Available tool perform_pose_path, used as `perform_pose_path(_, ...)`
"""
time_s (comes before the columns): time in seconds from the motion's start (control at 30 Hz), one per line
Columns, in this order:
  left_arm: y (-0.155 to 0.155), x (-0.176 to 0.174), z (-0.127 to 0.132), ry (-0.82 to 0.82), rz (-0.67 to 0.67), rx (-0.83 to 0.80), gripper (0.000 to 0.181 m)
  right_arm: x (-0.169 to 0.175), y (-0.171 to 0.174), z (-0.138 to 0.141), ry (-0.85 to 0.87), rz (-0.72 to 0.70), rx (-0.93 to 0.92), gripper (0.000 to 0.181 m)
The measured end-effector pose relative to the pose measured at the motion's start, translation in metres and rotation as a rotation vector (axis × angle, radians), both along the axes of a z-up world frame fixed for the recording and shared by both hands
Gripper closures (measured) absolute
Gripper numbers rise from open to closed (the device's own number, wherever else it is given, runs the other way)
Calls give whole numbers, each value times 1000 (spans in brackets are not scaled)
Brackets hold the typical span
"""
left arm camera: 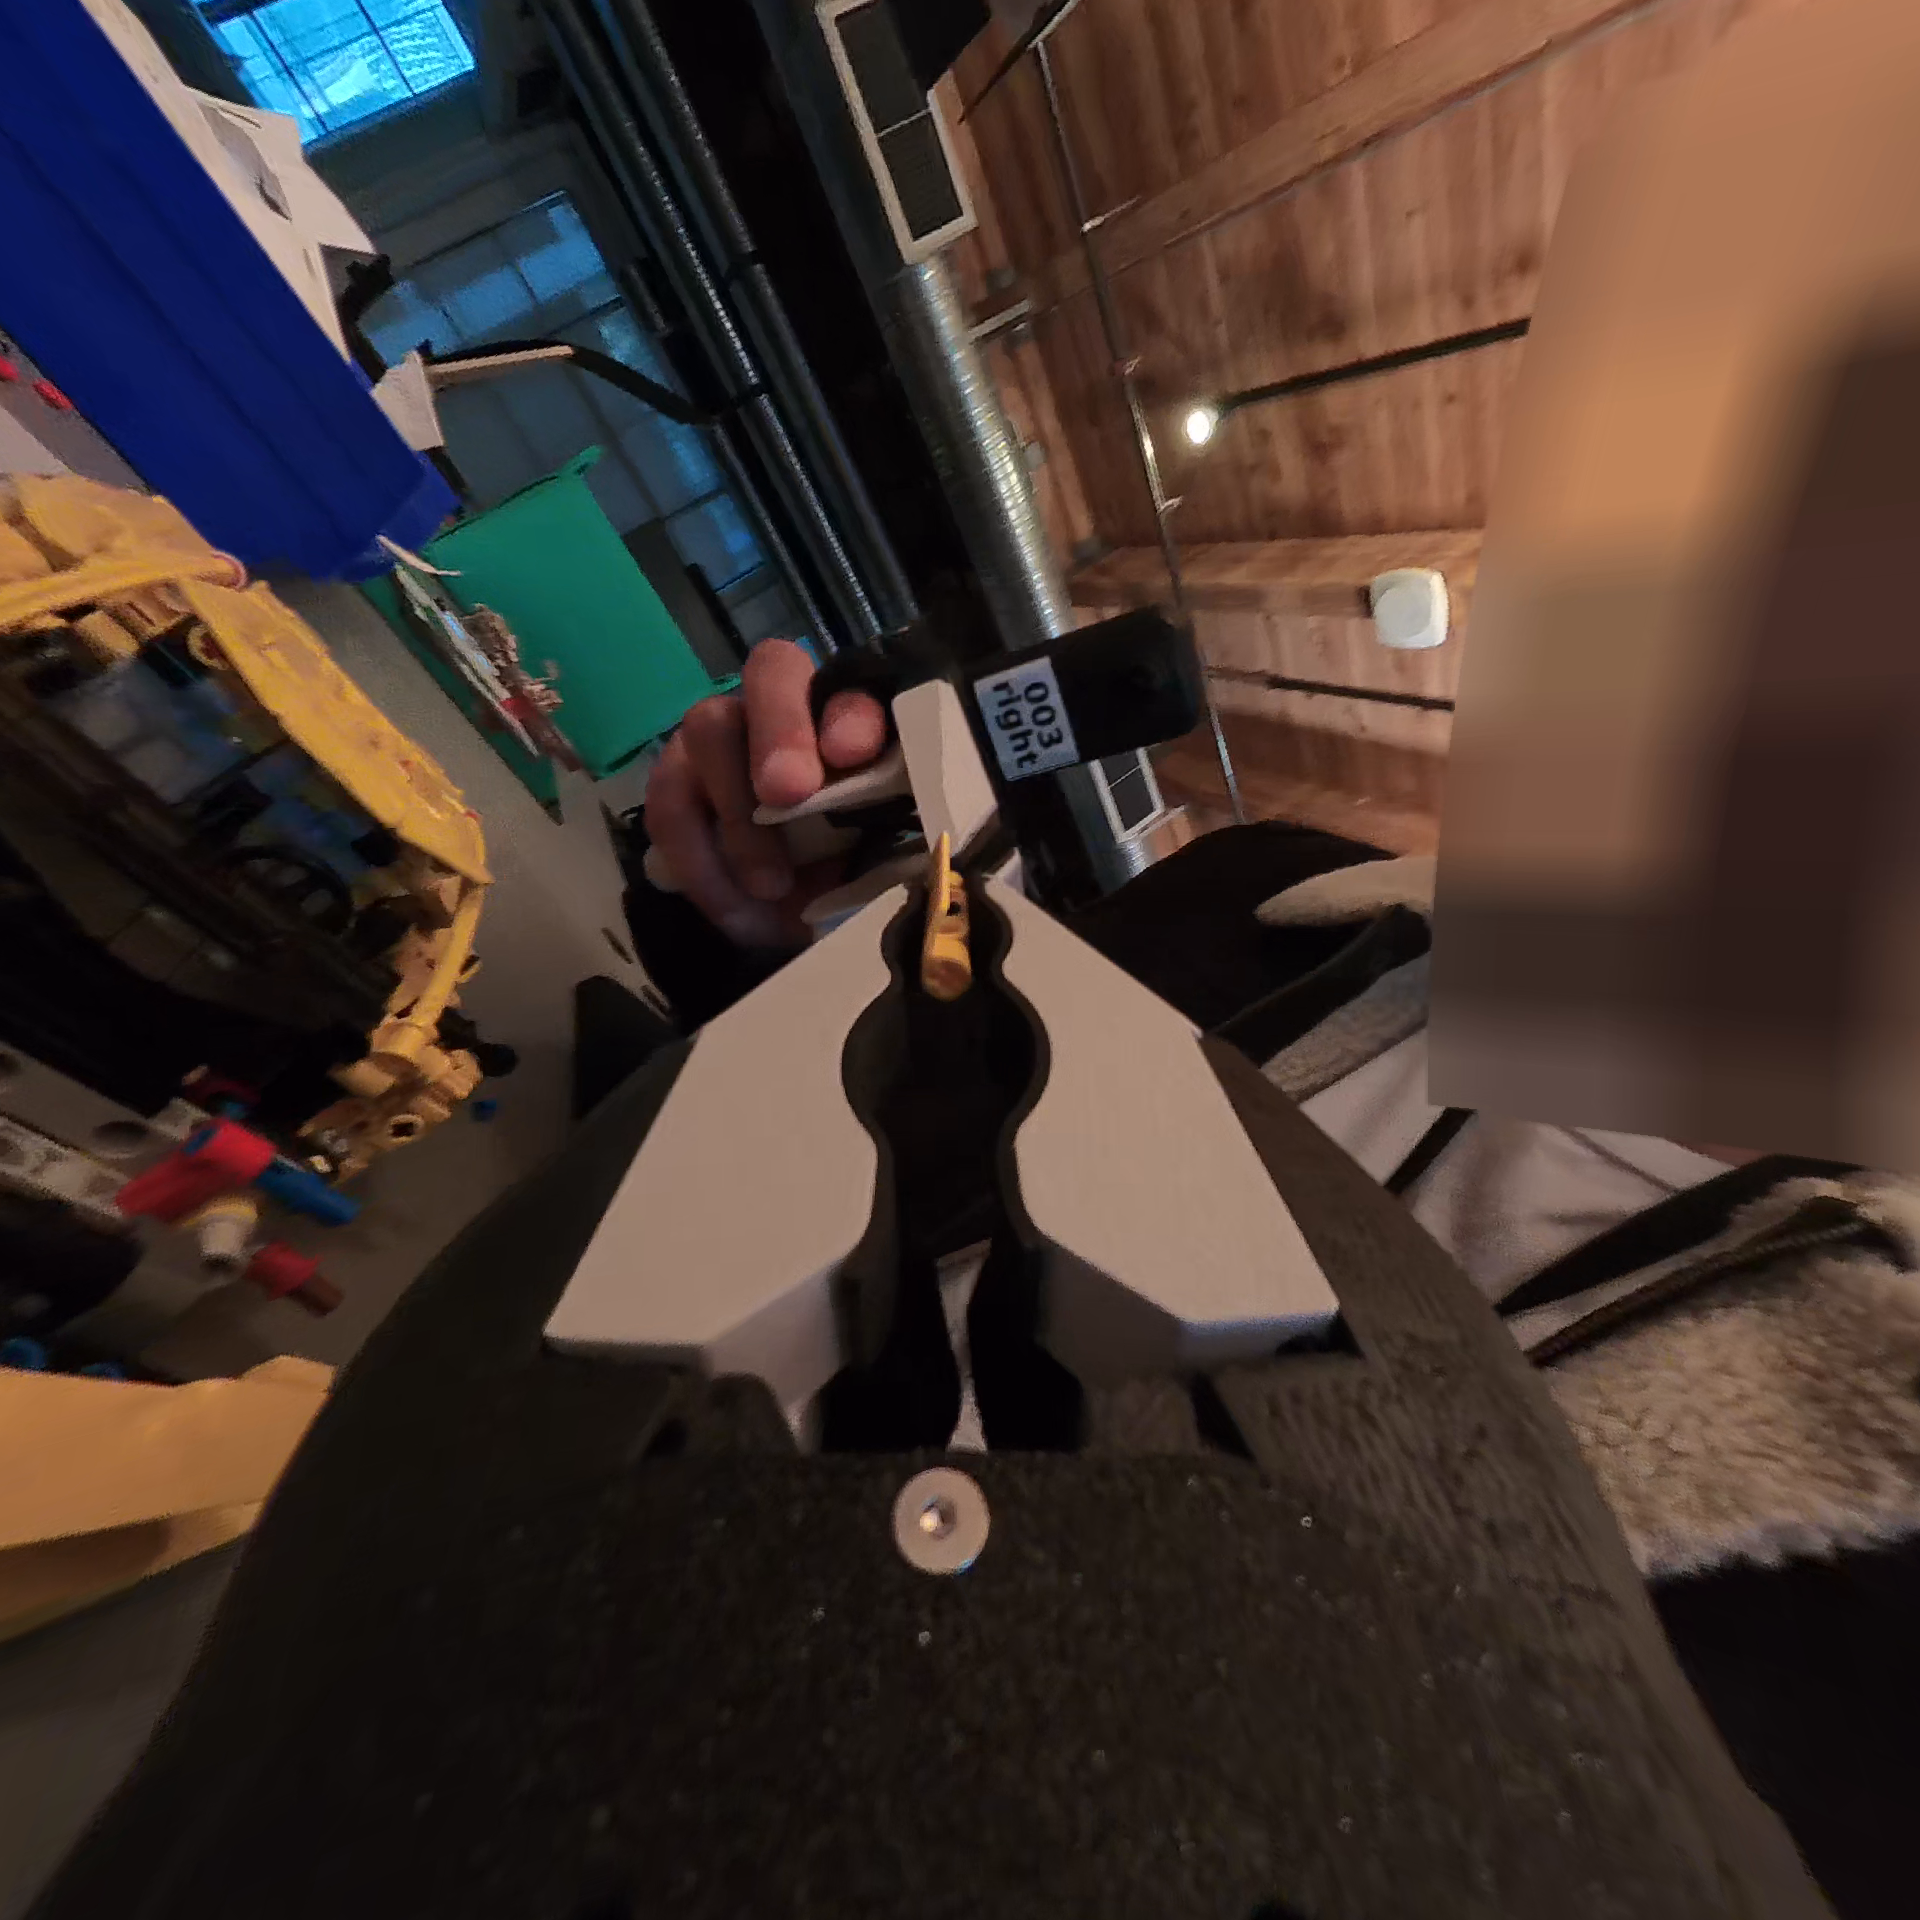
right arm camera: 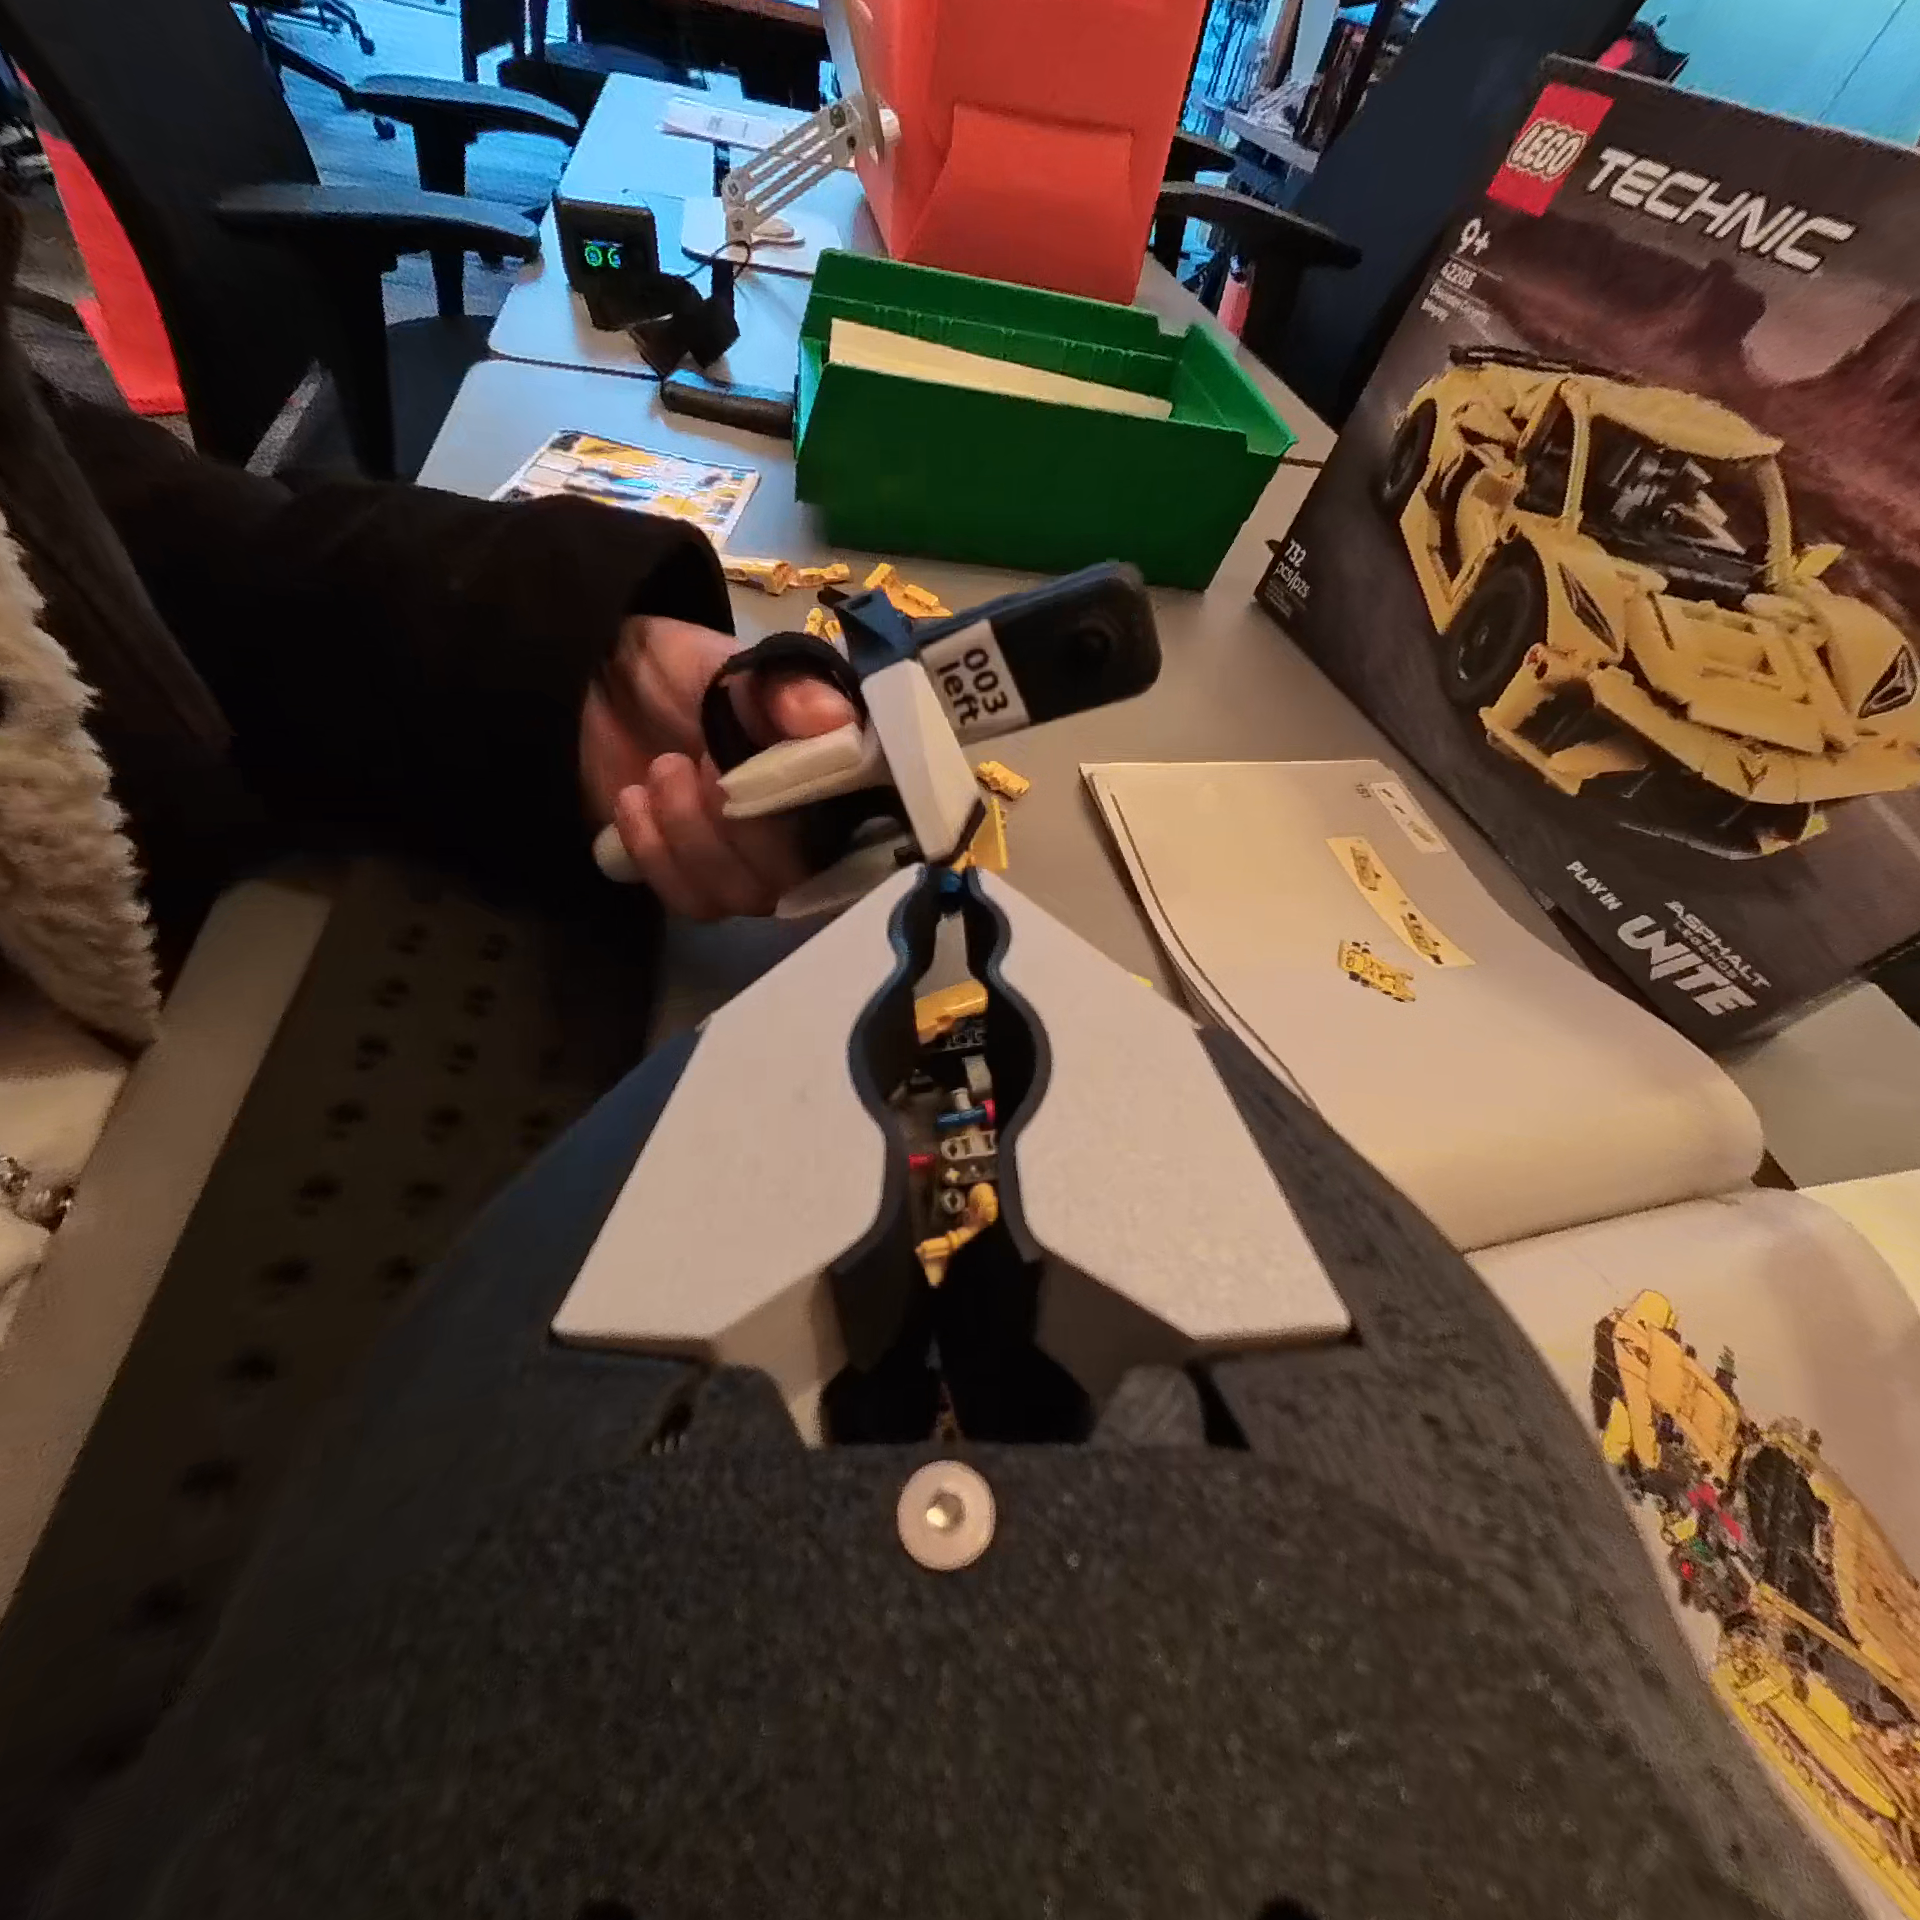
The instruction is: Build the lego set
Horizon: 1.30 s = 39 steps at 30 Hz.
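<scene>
My left gripper (left arm camera: 945, 902) is shut on a small yellow Lego piece (left arm camera: 945, 940), held up in the air. My right gripper (right arm camera: 943, 885) faces it tip to tip and is shut on a small blue pin (right arm camera: 947, 886). In the right wrist view the left gripper (right arm camera: 961, 836) shows with the yellow piece (right arm camera: 992, 842) at its tips. In the left wrist view the right gripper (left arm camera: 951, 826) shows in a hand (left arm camera: 727, 810). The partly built yellow car (left arm camera: 239, 831) lies on the table at the left; part of it shows between the right fingers (right arm camera: 956, 1122).
A green bin (right arm camera: 1029, 457), the Lego box (right arm camera: 1621, 520) and open instruction booklets (right arm camera: 1351, 935) lie on the grey table. Loose yellow pieces (right arm camera: 831, 582) and a sticker sheet (right arm camera: 634, 478) lie near the bin. Red and blue pieces (left arm camera: 229, 1174) lie by the car.
</scene>
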<state>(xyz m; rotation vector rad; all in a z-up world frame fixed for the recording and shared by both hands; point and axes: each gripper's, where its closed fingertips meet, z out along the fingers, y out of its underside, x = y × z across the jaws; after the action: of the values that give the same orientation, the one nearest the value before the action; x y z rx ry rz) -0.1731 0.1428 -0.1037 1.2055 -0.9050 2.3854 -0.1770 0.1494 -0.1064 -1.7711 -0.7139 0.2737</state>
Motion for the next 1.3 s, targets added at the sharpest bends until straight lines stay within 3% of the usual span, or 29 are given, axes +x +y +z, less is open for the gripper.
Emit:
perform_pose_path(0.1, -3, 3, -7, 34, -3, 35, 174, 4, 2, -6, -3, -31, -25, 152)
perform_pose_path(0.17, -5, 4, -7, 39, -11, 29, 174, 3, 2, -14, -9, -21, -57, 146)
perform_pose_path(0.33, -10, 4, -7, 43, -39, 3, 174, -2, 5, -13, -36, -13, -7, 165)
perform_pose_path(0.43, -10, 4, -6, 47, -42, 1, 173, -1, 3, -13, -24, 0, -12, 166)
perform_pose_path(0.53, 4, 5, -3, 44, -1, -34, 157, 11, -1, -6, 57, -12, -3, 166)
perform_pose_path(0.7, -1, 4, -4, 33, -5, 16, 162, 17, -20, -1, 197, 59, -25, 166)
perform_pose_path(0.87, -8, 2, -4, 20, -31, 40, 179, 8, -26, -4, 144, 108, 9, 166)
perform_pose_path(1.3, -11, 4, -13, 56, -16, 93, 181, 10, -24, -7, 179, 103, -7, 166)
